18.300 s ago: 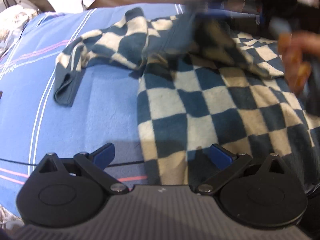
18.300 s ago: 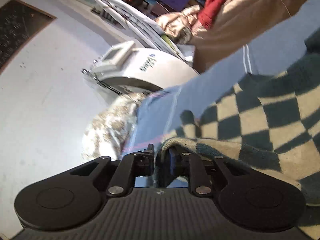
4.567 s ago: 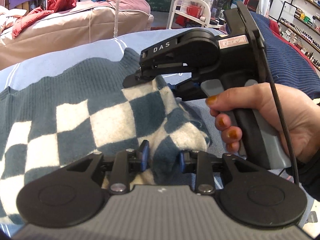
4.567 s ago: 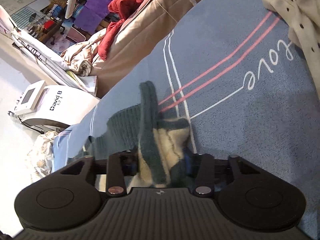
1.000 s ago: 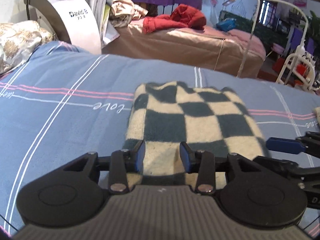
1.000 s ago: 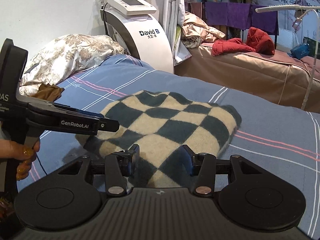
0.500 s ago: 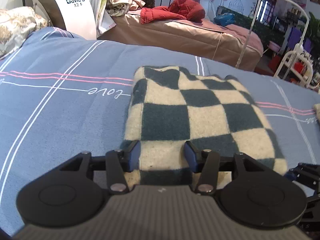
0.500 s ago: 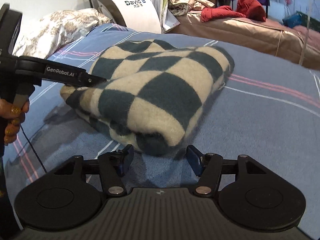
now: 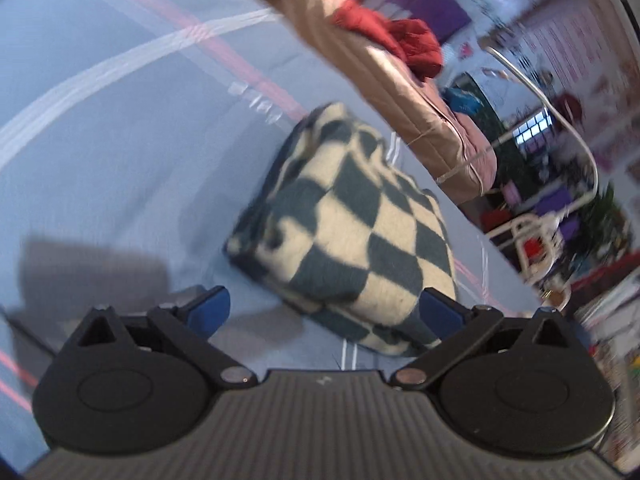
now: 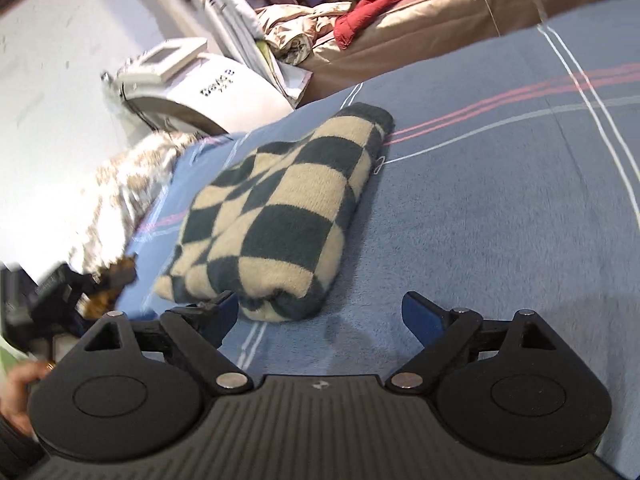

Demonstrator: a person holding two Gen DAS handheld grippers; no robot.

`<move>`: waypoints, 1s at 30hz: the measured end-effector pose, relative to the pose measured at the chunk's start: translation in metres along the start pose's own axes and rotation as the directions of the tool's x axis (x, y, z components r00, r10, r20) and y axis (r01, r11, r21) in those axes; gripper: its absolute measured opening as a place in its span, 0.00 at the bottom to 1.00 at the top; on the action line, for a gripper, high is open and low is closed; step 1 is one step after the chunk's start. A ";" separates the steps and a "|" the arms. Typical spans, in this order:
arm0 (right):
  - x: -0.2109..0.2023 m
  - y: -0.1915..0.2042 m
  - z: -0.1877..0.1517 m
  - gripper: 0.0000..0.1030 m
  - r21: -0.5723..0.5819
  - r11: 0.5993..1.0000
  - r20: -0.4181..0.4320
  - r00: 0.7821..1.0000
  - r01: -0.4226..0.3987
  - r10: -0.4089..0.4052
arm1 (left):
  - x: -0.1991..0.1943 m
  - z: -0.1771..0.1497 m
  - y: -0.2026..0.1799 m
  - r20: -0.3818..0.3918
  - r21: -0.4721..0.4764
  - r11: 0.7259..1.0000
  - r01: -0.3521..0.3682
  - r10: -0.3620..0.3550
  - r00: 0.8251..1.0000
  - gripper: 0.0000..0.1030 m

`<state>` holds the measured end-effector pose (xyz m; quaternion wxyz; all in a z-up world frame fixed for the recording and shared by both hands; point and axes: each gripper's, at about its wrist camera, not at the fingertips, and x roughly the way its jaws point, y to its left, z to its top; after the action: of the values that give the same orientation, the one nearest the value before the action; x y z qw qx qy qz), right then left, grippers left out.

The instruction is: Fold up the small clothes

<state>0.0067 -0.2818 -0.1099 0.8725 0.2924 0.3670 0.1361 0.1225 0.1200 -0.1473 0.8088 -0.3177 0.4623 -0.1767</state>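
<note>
Broadly, a blue bed cover (image 10: 500,208) with pink and white stripes is spread across both views. On it the checkered garment (image 10: 276,216) is laid as a folded bundle — dark teal and cream squares, thick rolled edge nearest the right camera. Beyond the bed, a white machine (image 10: 208,88) is seen against the wall. Left hand-held gripper (image 9: 324,312): released, blue pads wide apart, nothing held. Right hand-held gripper (image 10: 320,316): likewise released — garment just ahead of its left finger.
</note>
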 end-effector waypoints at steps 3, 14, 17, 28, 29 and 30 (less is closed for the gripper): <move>0.001 0.000 -0.007 1.00 0.055 0.998 0.003 1.000 -0.012 0.012 | 0.015 -0.009 0.020 -0.010 -0.138 0.989 0.057 -0.059 0.998 1.00; 0.018 -0.011 0.006 1.00 0.207 0.975 0.011 0.997 -0.075 0.074 | 0.065 0.005 0.015 0.036 -0.221 0.971 0.087 -0.081 0.996 1.00; 0.030 -0.018 0.016 1.00 0.271 0.957 0.014 0.995 -0.101 0.101 | 0.082 0.013 0.009 0.038 -0.214 0.974 0.073 -0.067 0.997 0.99; 0.082 -0.032 0.040 1.00 0.436 0.889 -0.035 0.984 -0.140 0.172 | 0.106 0.034 -0.011 -0.017 -0.155 0.988 0.023 -0.026 1.000 0.99; 0.086 -0.030 0.041 1.00 0.439 0.886 -0.046 0.982 -0.146 0.185 | 0.108 0.037 -0.012 -0.027 -0.151 0.988 0.025 -0.029 0.999 0.99; 0.089 -0.028 0.041 1.00 0.443 0.883 -0.055 0.979 -0.154 0.198 | 0.112 0.041 -0.014 -0.037 -0.146 0.989 0.027 -0.033 0.999 0.99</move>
<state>0.0987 -0.2805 -0.1540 0.7496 0.5053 0.4027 0.1434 0.2148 0.0595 -0.1939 0.7714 -0.3794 0.4849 -0.1607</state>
